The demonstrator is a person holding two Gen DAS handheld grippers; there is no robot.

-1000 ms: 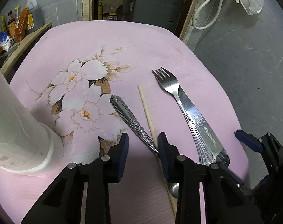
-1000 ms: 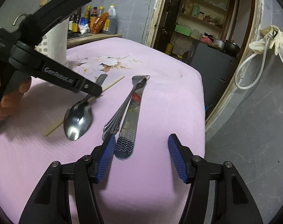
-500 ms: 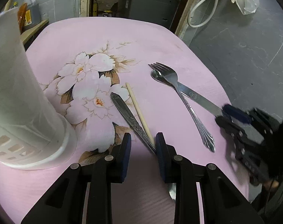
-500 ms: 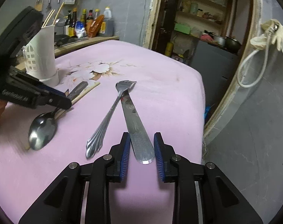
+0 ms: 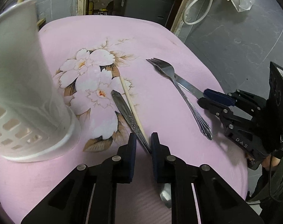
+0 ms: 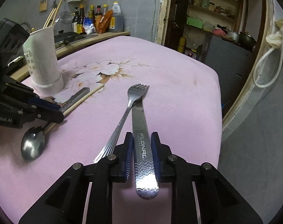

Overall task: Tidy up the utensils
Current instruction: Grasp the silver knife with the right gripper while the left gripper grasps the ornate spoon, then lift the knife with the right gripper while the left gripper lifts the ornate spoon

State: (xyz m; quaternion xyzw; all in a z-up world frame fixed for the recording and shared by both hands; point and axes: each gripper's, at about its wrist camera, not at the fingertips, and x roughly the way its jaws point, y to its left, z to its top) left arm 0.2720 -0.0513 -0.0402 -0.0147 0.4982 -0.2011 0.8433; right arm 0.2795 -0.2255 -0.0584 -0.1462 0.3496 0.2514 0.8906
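Note:
On the pink flowered cloth (image 5: pixel 122 37) lie a spoon (image 5: pixel 127 115), a wooden chopstick (image 5: pixel 130 102), a thin fork (image 5: pixel 180 91) and a broad FLONAL utensil (image 6: pixel 143 149). My left gripper (image 5: pixel 143 143) is shut on the spoon's handle, with the chopstick right beside it; the spoon bowl (image 6: pixel 33 143) shows in the right wrist view. My right gripper (image 6: pixel 142 145) is shut on the FLONAL utensil's handle, whose far end lies under the fork's head (image 6: pixel 138 91). A white utensil holder (image 5: pixel 20 85) stands at the left and also shows in the right wrist view (image 6: pixel 42 59), with chopsticks in it.
The table's right edge (image 6: pixel 218 100) drops to a grey floor. A counter with bottles (image 6: pixel 96 20) stands behind the holder. Shelves and a grey cabinet (image 6: pixel 227 59) stand beyond the table's far end.
Both grippers have closed: the left on the spoon's handle, the right on the FLONAL utensil's handle. The left view has swung closer to the white holder.

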